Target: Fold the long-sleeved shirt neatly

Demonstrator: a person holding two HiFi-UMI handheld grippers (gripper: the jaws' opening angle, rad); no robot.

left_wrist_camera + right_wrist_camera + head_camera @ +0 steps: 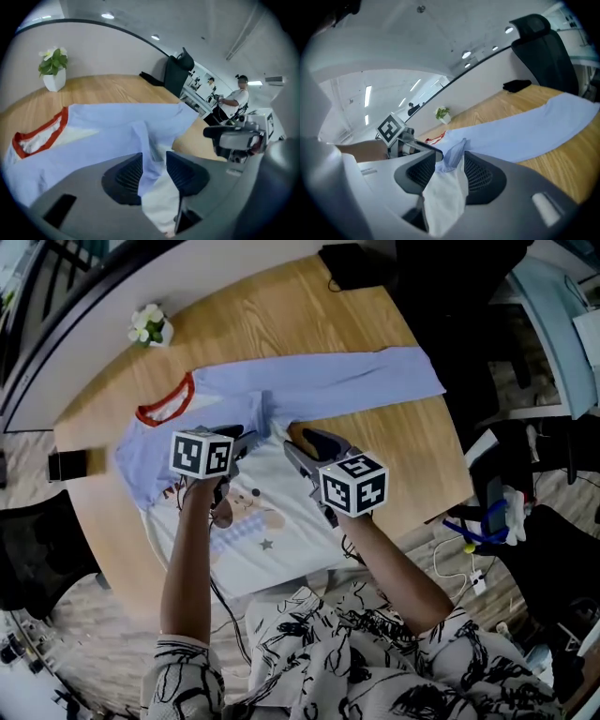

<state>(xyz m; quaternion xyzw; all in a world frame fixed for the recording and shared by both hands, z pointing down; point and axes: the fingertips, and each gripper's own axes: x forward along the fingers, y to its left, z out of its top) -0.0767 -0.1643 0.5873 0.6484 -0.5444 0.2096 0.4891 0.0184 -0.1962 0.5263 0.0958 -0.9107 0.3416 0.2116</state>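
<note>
The long-sleeved shirt (281,531) lies on the round wooden table (309,315), with a white printed front, light blue sleeves and a red collar (164,404). One blue sleeve (356,381) stretches right across the table. My left gripper (246,442) and right gripper (298,446) sit close together over the shoulder seam. In the left gripper view the left gripper (153,171) stands apart around a raised fold of blue and white cloth (152,154), with no squeeze. The right gripper (449,171) likewise brackets a loose bunch of cloth (452,154), its pads not pressing.
A small white pot of flowers (150,324) stands at the table's far left edge. A black item (352,263) lies at the far edge and a dark flat object (66,465) at the left edge. Black chairs (37,549) and cables surround the table. A person (236,98) stands far off.
</note>
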